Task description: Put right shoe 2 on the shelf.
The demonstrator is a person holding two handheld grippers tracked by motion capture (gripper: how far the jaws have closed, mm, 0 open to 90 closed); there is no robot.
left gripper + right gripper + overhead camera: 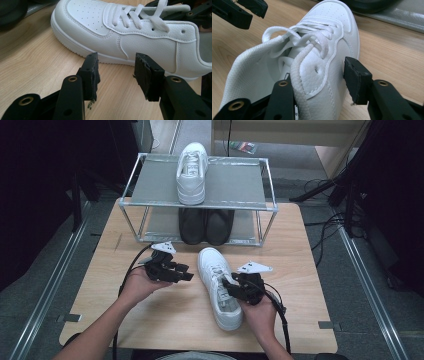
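Your right gripper [234, 289] sat at the near shoe's collar, about 3 o'clock of the white shoe [218, 285] on the table [300, 270]. In the right gripper view one jaw was inside the opening and the other outside the side wall; the outer pad [357, 77] stood just off the leather, so it read as released, straddling the wall, not yet clenched. You needed to seat deeper before closing: the padded collar rim [298, 72] is soft and, in my judgement, would fold and slip. The loose lace [287, 32] lay close to the inner jaw, so the bite had to stay clear of it.

Your left gripper [186, 272] hung at 9 o'clock of the shoe, jaws apart and empty, pads facing the sole edge [82, 47] without touching. It was best kept there as a brace, or brought to the toe if the shoe tipped on the lift.

Farther out, at 12 o'clock, the rack [200, 206] held black shoes [206, 225] on the lower shelf and a second white shoe [192, 170] on top. The likely slot was beside that one, at its 3 o'clock. Toe should have pointed away, matching its mate.
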